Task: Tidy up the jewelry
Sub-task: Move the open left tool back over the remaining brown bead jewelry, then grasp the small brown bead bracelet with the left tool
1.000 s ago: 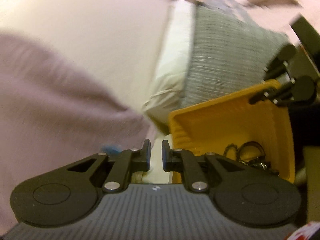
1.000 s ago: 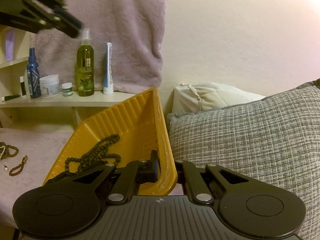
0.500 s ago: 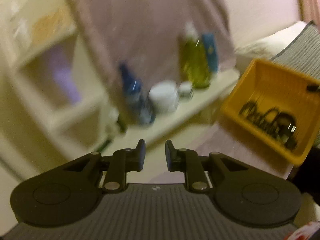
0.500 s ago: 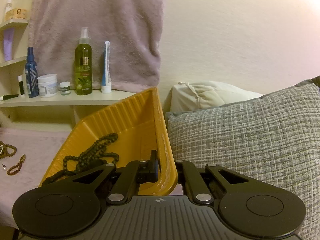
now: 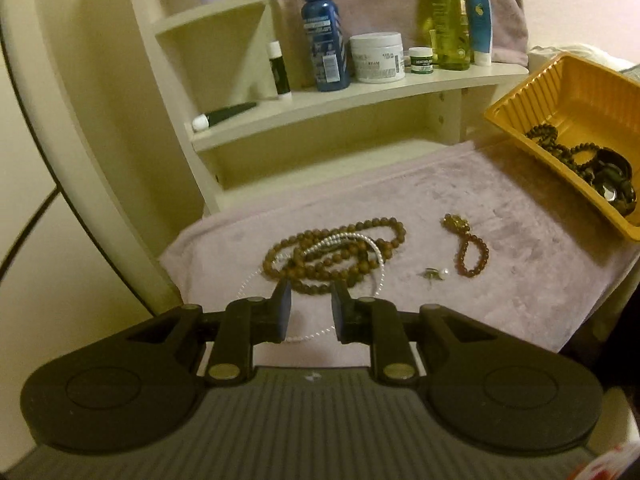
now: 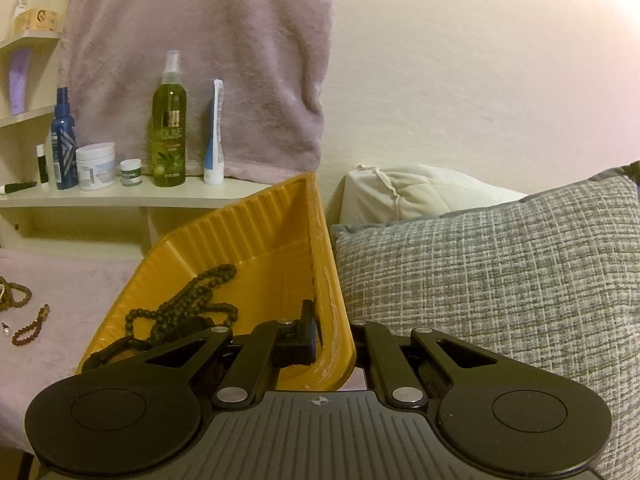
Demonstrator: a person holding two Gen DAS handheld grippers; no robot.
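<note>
**Left tongs above the bead pile, right tongs holding the tray**

My left tongs (image 5: 310,312) are open and hold nothing. They hang just over the near edge of the pink cloth (image 5: 500,280). Straight ahead of the tips, very near, lies the brown bead necklace (image 5: 332,252) in a loose coil, and a thin white pearl strand (image 5: 344,240) is tangled across it. One loop of this strand runs back under the gap between my two fingers. The long axis of the coil goes left to right, so it lies across my fingers and not along them. I judge that a short move forward and down is enough to reach it.

To the right of the coil, apart from it, I see a small amber bracelet (image 5: 470,248) and a tiny pearl earring (image 5: 434,273).

My right tongs (image 6: 332,344) are closed on the near rim of the yellow tray (image 6: 256,236), one finger inside and one outside. The tray is tilted against the grey pillow (image 6: 480,272), at the right end of the cloth. Black beads (image 6: 188,300) are already in it.

The left tongs are clearly nearer to the loose jewelry. What I pick up must travel to the right, to the tray. The tangle may lift both strands together.
</note>
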